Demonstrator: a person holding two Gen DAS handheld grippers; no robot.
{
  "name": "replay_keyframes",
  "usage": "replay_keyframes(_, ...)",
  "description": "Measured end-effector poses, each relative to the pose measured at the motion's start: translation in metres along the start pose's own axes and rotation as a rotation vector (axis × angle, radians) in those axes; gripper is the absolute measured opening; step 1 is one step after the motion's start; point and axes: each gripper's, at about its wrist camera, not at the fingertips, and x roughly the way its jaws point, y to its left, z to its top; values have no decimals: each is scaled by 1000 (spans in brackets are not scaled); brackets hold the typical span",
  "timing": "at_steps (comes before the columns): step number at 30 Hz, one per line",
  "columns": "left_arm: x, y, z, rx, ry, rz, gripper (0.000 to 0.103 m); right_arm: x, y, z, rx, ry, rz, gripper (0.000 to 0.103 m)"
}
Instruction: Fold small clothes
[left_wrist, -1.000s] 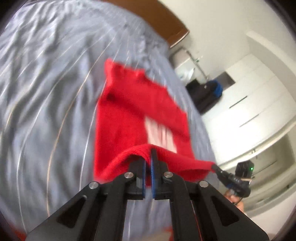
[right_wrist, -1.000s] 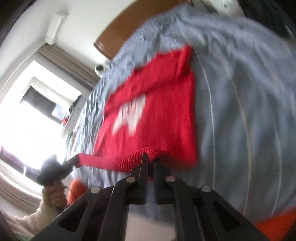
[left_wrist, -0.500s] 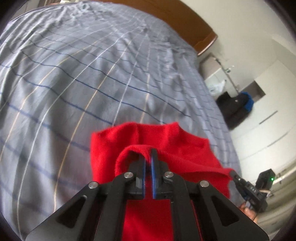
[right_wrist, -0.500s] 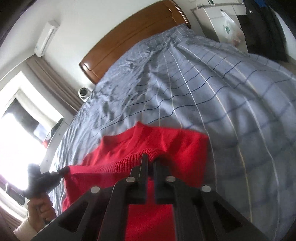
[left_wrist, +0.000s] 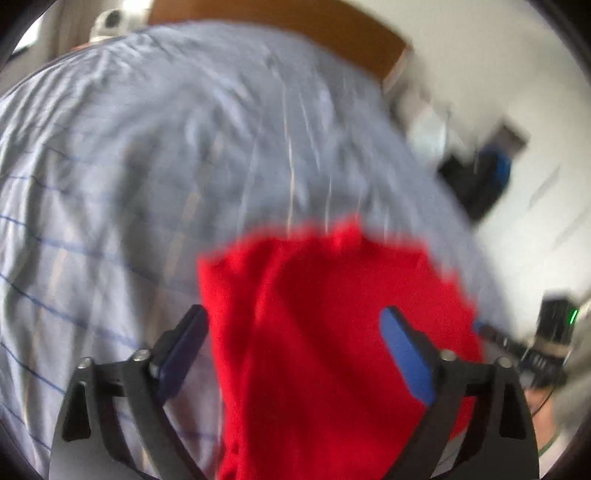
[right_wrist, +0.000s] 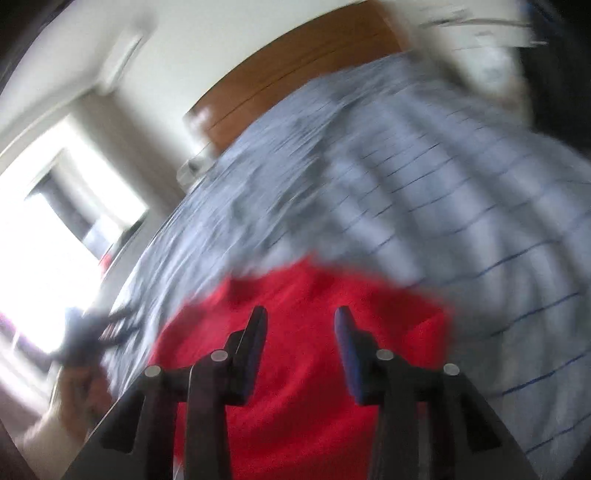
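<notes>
Black left claw (left_wrist: 291, 325): jaws have just been opening and stand wide, blue pads clear of cloth, nothing held. Red top (left_wrist: 332, 332) lies between and beyond them, on the near part of the bed (left_wrist: 110, 166).

Black right claw (right_wrist: 299, 325): jaws have just been opening, now part-open, nothing gripped; the top (right_wrist: 295, 369) lies under and beyond them.

Top: one folded-over red mass, far edge ragged in the blur; whether the layers are square cannot be told.

Bed: grey-blue checked sheet, wrinkled; wooden headboard (right_wrist: 295, 62) at the far end.

Risks, as judged:
- Knit may cling to a pad as a claw lifts away and drag the upper layer, undoing the fold.
- Right jaws, only part-open, are likelier to snag.
- Soft, creased sheet may let the fold slump or skew.
- Both views are blurred, so a quick next grasp could catch one layer only, or bed sheet with it.
</notes>
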Motion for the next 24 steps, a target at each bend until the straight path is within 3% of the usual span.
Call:
replay_keyframes(1,8,-1,-6,16,36,47,90,12,1,-10,-19,62,-21,42)
replay_keyframes(2,10,0,-15,23,56,101,77,24,-3,-22,-40,126,-109,41)
replay_keyframes(3,1,5,-25,19,45,122,76,28,-9,-30,-48,149,-195,34)
replay_keyframes(4,-13,9,-33,8,13,110,77,21,-16,-37,-41,133,-254,29)
replay_keyframes(6,-47,18,-52,2,-60,124,89,-20,-21,-45,9,23,-292,30)
replay_keyframes(7,-62,21,-60,13,-93,148,94,-36,-21,-47,18,-13,-293,41)
replay_keyframes(8,-75,23,-69,29,-123,172,95,-54,-21,-51,19,-46,-291,49)
replay_keyframes(9,-87,25,-80,45,-143,194,95,-70,-21,-55,12,-71,-287,65)
replay_keyframes(10,-95,27,-92,51,-149,210,95,-82,-22,-60,4,-83,-286,72)
replay_keyframes(15,-119,36,-148,-22,-165,176,95,-78,-47,-81,72,18,-234,73)
replay_keyframes(18,-124,37,-169,-59,-196,154,95,-67,-57,-71,185,-13,-135,73)
replay_keyframes(21,-116,39,-188,-59,-186,149,95,-39,-63,-59,256,-23,-123,73)
replay_keyframes(23,-109,44,-189,-48,-174,172,95,-12,-62,-55,273,35,-126,63)
replay_keyframes(24,-111,48,-189,-36,-193,188,95,-2,-59,-54,265,69,-146,29)
